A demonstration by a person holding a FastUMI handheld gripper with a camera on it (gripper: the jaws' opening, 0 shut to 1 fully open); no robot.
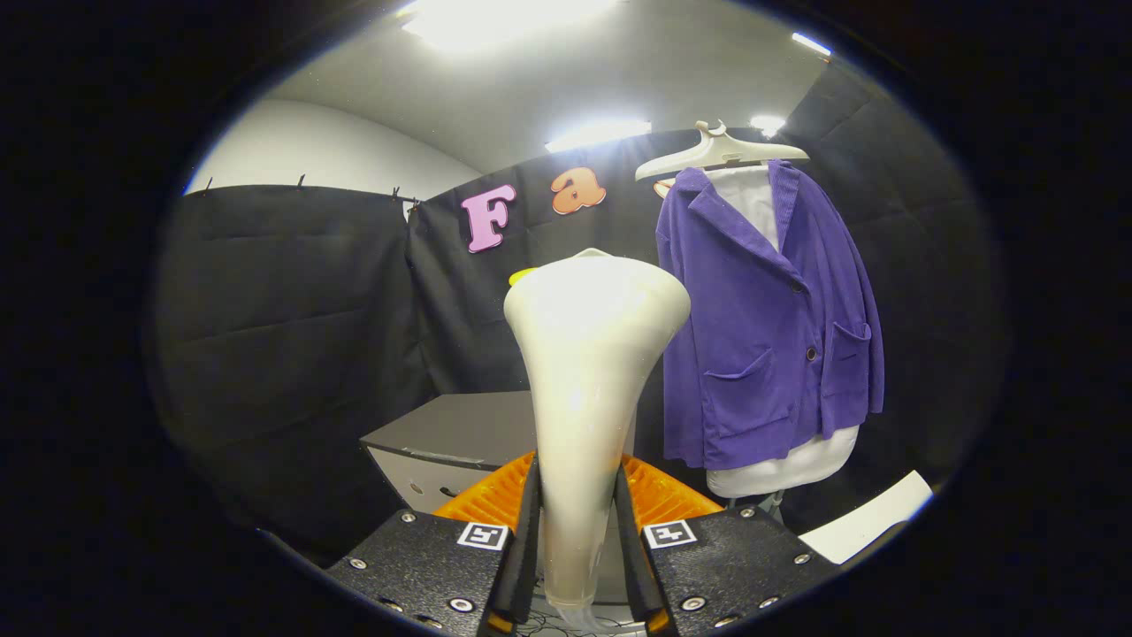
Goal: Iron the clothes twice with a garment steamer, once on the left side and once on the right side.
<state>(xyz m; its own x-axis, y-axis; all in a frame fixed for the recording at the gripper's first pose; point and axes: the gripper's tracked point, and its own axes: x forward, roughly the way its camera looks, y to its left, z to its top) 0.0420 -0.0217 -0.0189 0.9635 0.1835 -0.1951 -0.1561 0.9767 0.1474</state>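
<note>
Clamped between both fingers of the gripper point(577, 531) is the garment steamer point(588, 389), its narrow handle pinched from either side so the fingers press on it. It is a smooth, glossy cream-white body, slim at the grip and flaring into a broad rounded head at the far end, with a small nub on top. Its long axis stands upright, running straight up from the fingers, head uppermost; I cannot tell which way the steam face looks. Beyond it and to the right, well apart, a purple corduroy jacket point(769, 327) hangs on a white hanger point(718, 152) over a white torso form point(783, 469), with two dark buttons and patch pockets. Behind the fingers sits an orange ribbed part point(659, 495), and further back a grey cabinet point(447, 438).
</note>
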